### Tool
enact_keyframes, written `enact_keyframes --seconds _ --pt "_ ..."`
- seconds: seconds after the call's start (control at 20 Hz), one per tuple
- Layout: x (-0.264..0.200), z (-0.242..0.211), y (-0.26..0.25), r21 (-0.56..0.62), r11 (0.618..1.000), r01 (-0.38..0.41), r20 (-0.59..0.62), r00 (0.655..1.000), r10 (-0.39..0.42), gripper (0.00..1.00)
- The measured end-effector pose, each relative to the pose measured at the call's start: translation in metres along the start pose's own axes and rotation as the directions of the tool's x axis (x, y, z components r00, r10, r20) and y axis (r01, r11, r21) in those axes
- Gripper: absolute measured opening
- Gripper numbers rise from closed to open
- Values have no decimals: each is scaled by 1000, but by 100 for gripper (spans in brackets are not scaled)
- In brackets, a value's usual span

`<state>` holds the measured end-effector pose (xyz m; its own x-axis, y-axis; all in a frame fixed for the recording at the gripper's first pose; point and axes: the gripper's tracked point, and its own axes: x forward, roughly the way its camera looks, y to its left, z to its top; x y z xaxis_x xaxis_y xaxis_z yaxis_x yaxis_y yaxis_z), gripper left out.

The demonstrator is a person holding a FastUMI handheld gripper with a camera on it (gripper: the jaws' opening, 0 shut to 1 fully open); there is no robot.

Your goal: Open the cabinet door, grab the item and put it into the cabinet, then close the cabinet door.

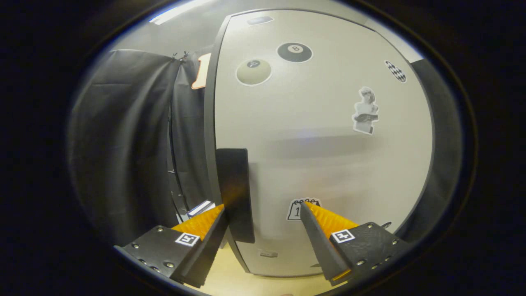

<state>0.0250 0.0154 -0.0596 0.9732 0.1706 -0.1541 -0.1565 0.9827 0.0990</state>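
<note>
Gripper (263, 211) spread wide at the cabinet door (324, 156); the dark handle (235, 193) sits between its fingers, touching the left one. Door looks closed.

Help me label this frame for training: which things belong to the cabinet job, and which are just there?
Job: cabinet door, shut; its dark handle, just ahead between the open claw's fingers.

Just there: billiard-ball stickers, statue sticker, checkered sticker, black curtain.
</note>
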Motion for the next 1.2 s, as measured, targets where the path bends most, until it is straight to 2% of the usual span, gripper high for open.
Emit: enact_keyframes --seconds 0.65,0.9,1.2 --pt "-12 5 -1 -20 1000 -10 16 1000 11 100" --pt "-54 44 -9 -87 996 6 121 993 4 100" --pt "-107 101 -53 -86 992 93 271 960 -66 99"
